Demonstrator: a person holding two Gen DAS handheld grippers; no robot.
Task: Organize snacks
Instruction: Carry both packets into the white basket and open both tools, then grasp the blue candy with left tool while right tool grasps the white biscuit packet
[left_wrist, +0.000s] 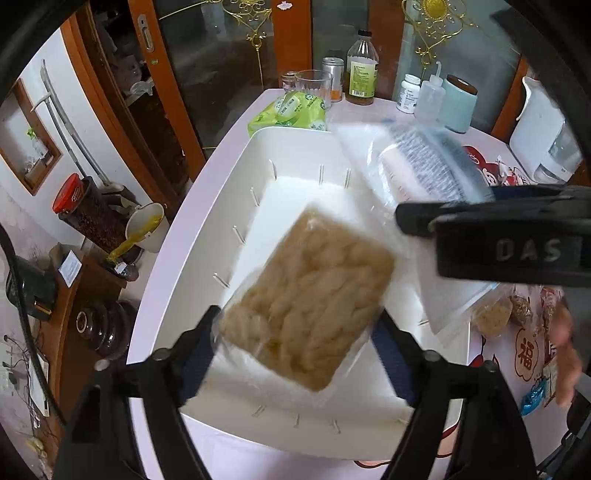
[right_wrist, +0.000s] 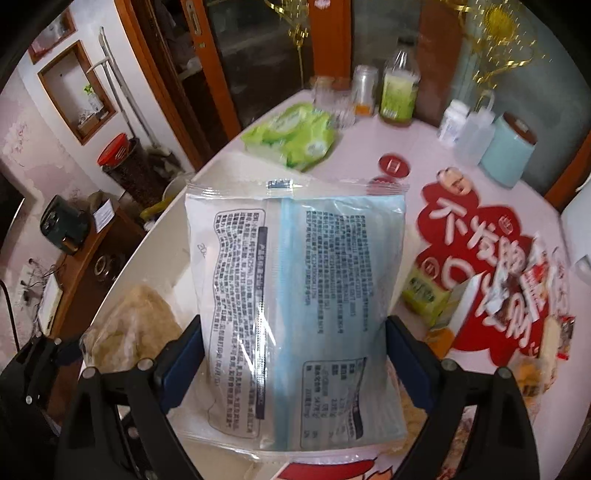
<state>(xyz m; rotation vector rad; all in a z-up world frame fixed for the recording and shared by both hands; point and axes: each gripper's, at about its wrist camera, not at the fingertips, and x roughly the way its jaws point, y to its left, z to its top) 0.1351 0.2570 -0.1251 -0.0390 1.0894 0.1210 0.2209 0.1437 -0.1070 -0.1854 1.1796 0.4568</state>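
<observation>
A clear pack of beige twisted snacks (left_wrist: 310, 299) lies tilted inside the white bin (left_wrist: 295, 136), blurred. My left gripper (left_wrist: 295, 350) straddles its near end, open, and the blue pads stand just off the wrapper's edges. My right gripper (right_wrist: 293, 354) is shut on a blue and white snack pack (right_wrist: 295, 295), with the printed back facing the camera. In the left wrist view that pack (left_wrist: 417, 166) hangs over the bin's right rim, above one black finger (left_wrist: 417, 221) of the right gripper. The beige pack (right_wrist: 133, 325) shows at lower left in the right wrist view.
A green wipes pack (left_wrist: 291, 110), a glass (left_wrist: 314, 85), bottles (left_wrist: 362, 70), a pale blue canister (left_wrist: 458, 105) and a white kettle (left_wrist: 543, 136) stand behind the bin. Loose snack packs (right_wrist: 428, 295) lie on the red-printed tablecloth at right. The table edge drops off on the left.
</observation>
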